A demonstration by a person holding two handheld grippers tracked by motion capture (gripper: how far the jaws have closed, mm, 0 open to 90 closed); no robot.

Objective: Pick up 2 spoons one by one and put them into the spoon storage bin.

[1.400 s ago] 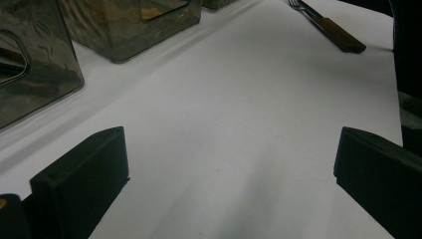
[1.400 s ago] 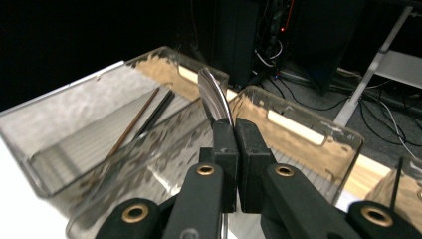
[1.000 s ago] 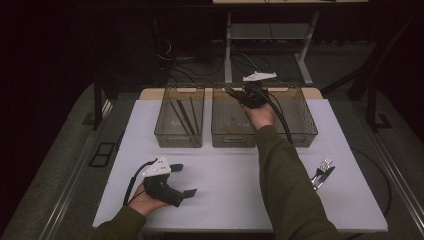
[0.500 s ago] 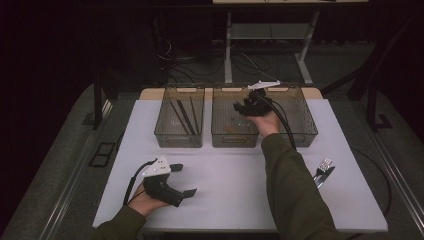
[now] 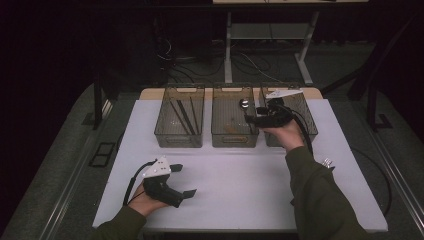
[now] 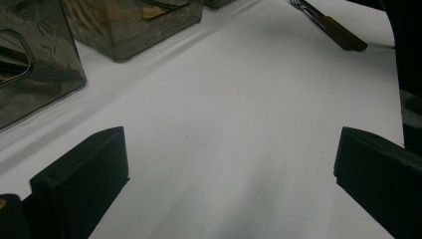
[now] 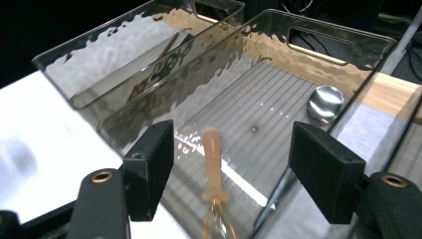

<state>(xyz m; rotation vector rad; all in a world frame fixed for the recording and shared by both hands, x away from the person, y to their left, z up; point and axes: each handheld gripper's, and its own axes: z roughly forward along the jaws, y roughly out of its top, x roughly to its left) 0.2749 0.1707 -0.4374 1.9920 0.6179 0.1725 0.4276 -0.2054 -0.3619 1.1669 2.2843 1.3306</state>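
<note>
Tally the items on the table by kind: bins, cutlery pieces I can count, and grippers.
Clear bins: 3, the left bin, middle bin, right bin
Spoons in the middle bin: 2, wooden-handled and metal
Grippers: 2, left gripper and right gripper
Total: 7. The dark sticks in the left bin and the cutlery by the right sleeve are too unclear to count.

No legible text, labels, brands, numbers or signs in any view. Bins [image 5: 234, 120], table [image 5: 240, 180], utensils, both hand-held grippers: surfaces unmarked as far as visible.
</note>
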